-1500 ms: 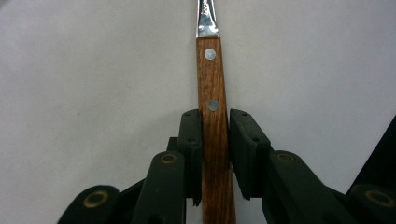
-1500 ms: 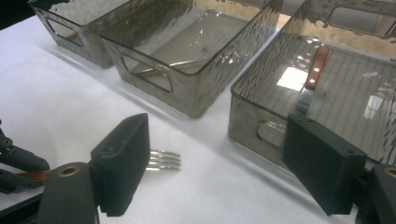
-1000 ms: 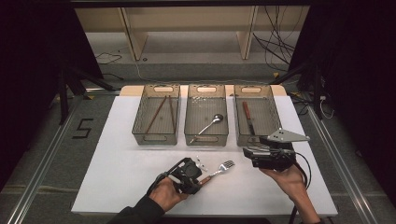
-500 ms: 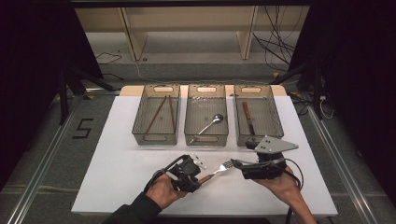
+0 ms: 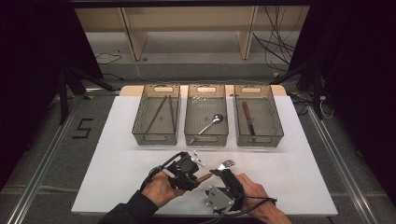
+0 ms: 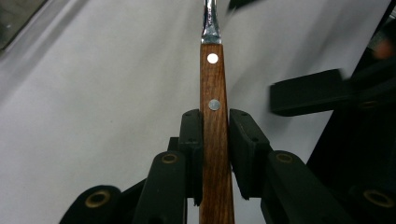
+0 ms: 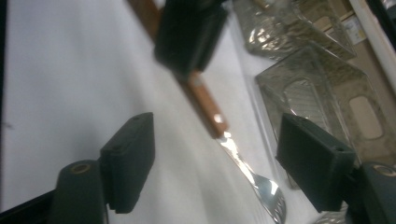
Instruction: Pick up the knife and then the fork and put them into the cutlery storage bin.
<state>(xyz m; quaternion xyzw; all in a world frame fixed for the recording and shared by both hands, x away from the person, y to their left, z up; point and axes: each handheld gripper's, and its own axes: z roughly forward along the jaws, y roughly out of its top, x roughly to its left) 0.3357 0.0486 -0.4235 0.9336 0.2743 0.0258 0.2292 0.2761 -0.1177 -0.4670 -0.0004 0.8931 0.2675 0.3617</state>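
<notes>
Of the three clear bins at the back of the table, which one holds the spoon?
The middle bin: a silver spoon lies in it. The left bin holds thin sticks, the right bin a brown-handled utensil.

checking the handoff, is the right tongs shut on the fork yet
No, open: the right tongs straddle the fork with gaps at both pads, though just closing.

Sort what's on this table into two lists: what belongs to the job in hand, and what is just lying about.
In the job:
- fork, wooden handle clamped in the left gripper
- right gripper, jaws just closing in, fork between them, pads not touching it

Lying about:
- left bin with chopsticks
- middle bin with a spoon
- right bin with a knife
</notes>
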